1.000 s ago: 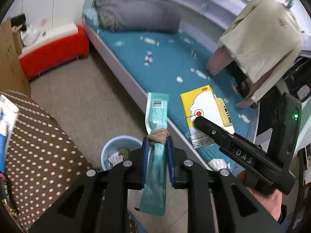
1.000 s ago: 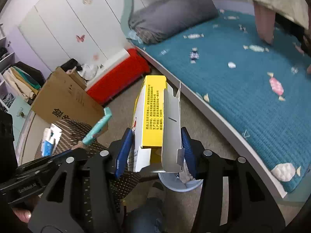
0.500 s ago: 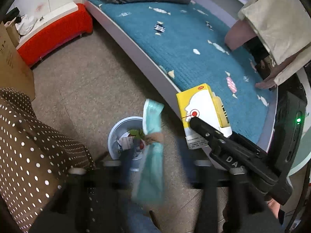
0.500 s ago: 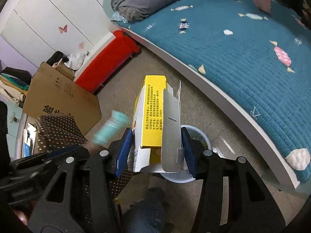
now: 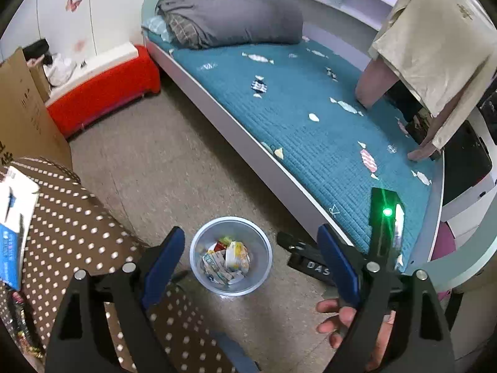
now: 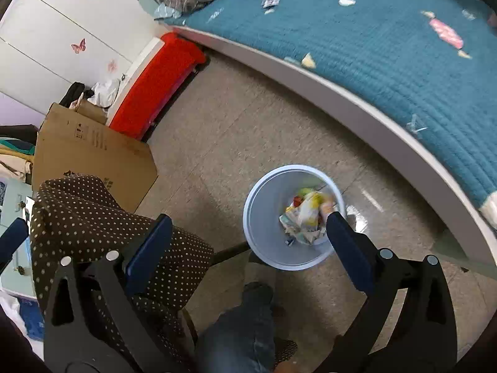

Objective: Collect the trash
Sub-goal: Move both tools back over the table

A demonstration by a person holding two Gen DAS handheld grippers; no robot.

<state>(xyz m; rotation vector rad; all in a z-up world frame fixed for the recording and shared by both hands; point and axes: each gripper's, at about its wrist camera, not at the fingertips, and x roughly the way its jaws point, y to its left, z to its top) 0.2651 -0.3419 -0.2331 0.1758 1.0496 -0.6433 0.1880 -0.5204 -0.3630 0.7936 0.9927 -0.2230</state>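
Note:
A pale blue waste bin (image 5: pixel 231 284) stands on the floor by the bed, with crumpled wrappers and a yellow carton (image 5: pixel 230 261) inside. It also shows in the right wrist view (image 6: pixel 264 248) with the trash (image 6: pixel 306 217) in it. My left gripper (image 5: pixel 250 245) is open and empty, held above the bin. My right gripper (image 6: pixel 248 227) is open and empty, also above the bin. The right gripper's body (image 5: pixel 310 262) shows beside the bin in the left wrist view.
A bed with a teal cover (image 5: pixel 310 118) runs along the right. A brown dotted chair cushion (image 5: pixel 77 236) is at left, with a cardboard box (image 6: pixel 90 155) and a red bench (image 5: pixel 102 93) behind. Clothes (image 5: pixel 435 46) hang at far right.
Both grippers opened. The teal wrapper left my left gripper and the yellow carton left my right gripper; both now lie in the bin.

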